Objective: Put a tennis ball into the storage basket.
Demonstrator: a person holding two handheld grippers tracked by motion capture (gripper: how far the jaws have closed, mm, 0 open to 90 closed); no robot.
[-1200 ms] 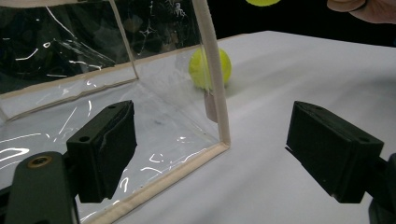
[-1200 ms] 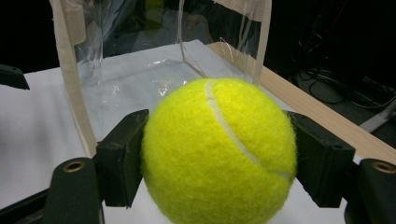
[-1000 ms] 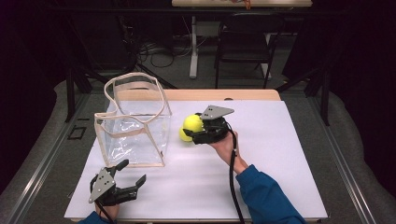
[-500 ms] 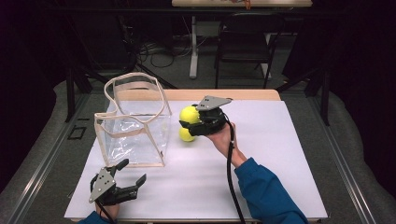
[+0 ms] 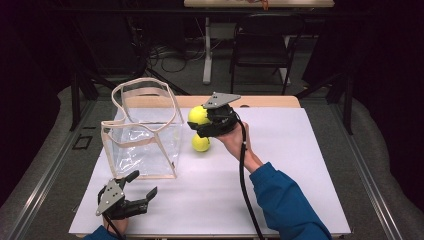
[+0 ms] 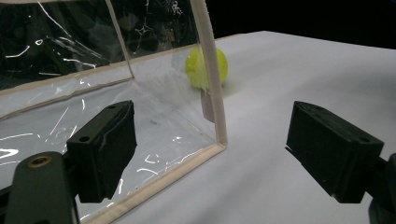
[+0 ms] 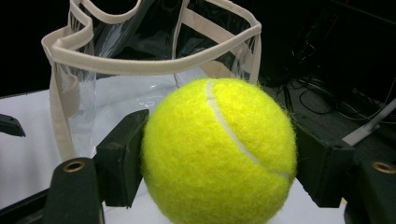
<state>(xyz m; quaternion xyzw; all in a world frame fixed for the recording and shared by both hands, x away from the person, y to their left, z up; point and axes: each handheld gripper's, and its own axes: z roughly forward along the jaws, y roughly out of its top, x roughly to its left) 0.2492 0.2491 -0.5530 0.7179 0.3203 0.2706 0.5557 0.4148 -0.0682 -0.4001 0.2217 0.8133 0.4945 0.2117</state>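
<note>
- On the white table (image 5: 300, 165) in the high view, a clear bag (image 5: 142, 132) with cream trim stands upright at the left, its handles raised. The right gripper (image 5: 202, 120) is lifted above the table just right of the bag's top edge, pinching a yellow tennis ball (image 5: 198, 115). A second tennis ball (image 5: 201, 143) lies on the table below it, close beside the bag's right wall. The left gripper (image 5: 142, 187) rests low at the near left edge, in front of the bag, its jaws spread and empty.
- In the left gripper view, the left gripper (image 6: 210, 154) has its two black jaws wide apart, nothing between them. The bag's near corner (image 6: 219, 140) stands just ahead, and the tennis ball on the table (image 6: 206, 66) shows partly through the clear wall, behind the cream edge strip.
- In the right gripper view, the right gripper (image 7: 219, 158) presses both jaws against the sides of the held tennis ball (image 7: 219, 149). The bag (image 7: 154, 65) stands beyond it with its mouth open.
</note>
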